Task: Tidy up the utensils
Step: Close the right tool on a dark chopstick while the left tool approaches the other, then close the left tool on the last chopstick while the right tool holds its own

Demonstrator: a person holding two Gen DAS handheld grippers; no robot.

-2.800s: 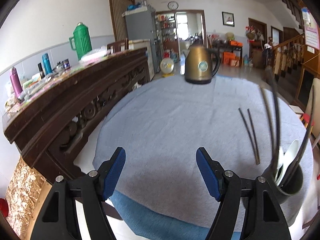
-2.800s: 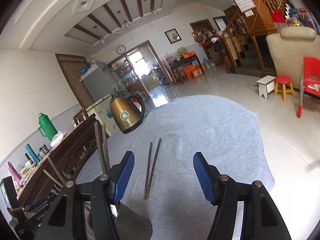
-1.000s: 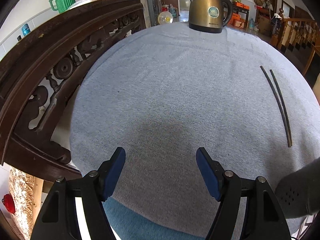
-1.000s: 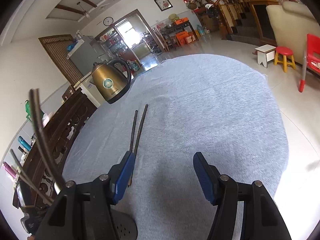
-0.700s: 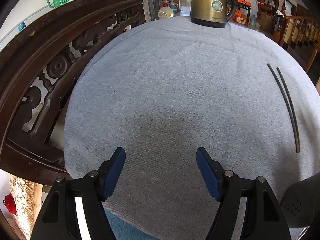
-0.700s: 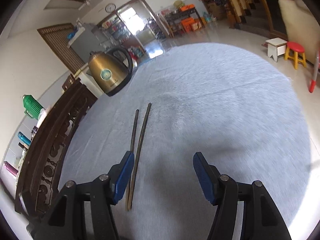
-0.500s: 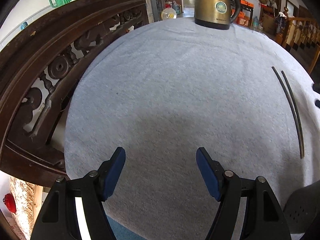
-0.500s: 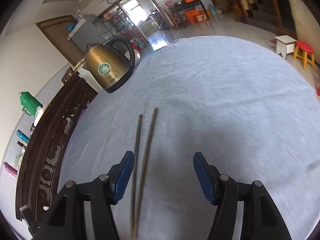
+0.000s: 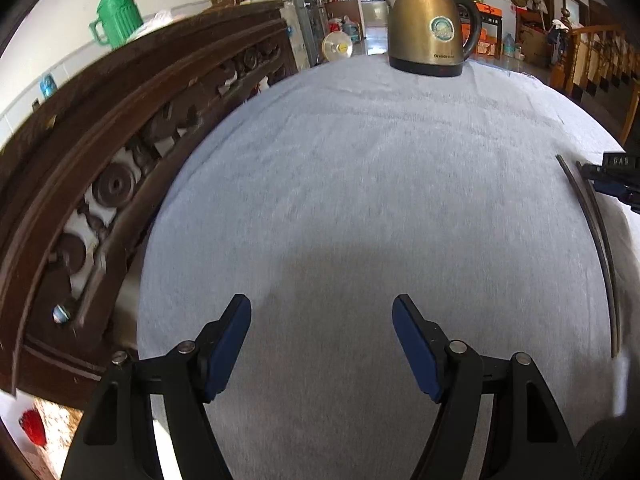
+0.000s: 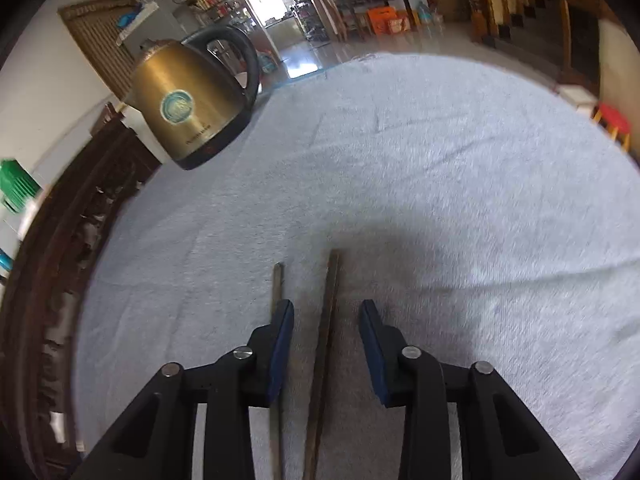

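Two dark chopsticks (image 10: 326, 344) lie side by side on the grey-blue tablecloth (image 10: 440, 184). My right gripper (image 10: 326, 314) is low over them, jaws partly closed. One chopstick runs between the jaws; the other (image 10: 277, 280) passes under the left finger. In the left wrist view the chopsticks (image 9: 596, 236) lie at the far right, with the right gripper's tip (image 9: 616, 184) beside them. My left gripper (image 9: 322, 332) is open and empty above the cloth near the front edge. A dark holder's edge (image 9: 612, 452) shows at the bottom right.
A brass kettle (image 9: 430, 26) stands at the table's far edge and also shows in the right wrist view (image 10: 188, 100). A carved dark wood sideboard (image 9: 100, 152) runs along the table's left side, with a green thermos (image 9: 116, 16) on it.
My right gripper has dropped forward onto the chopsticks and its jaws have narrowed around one of them. The left gripper has shifted slightly; its jaws stay open.
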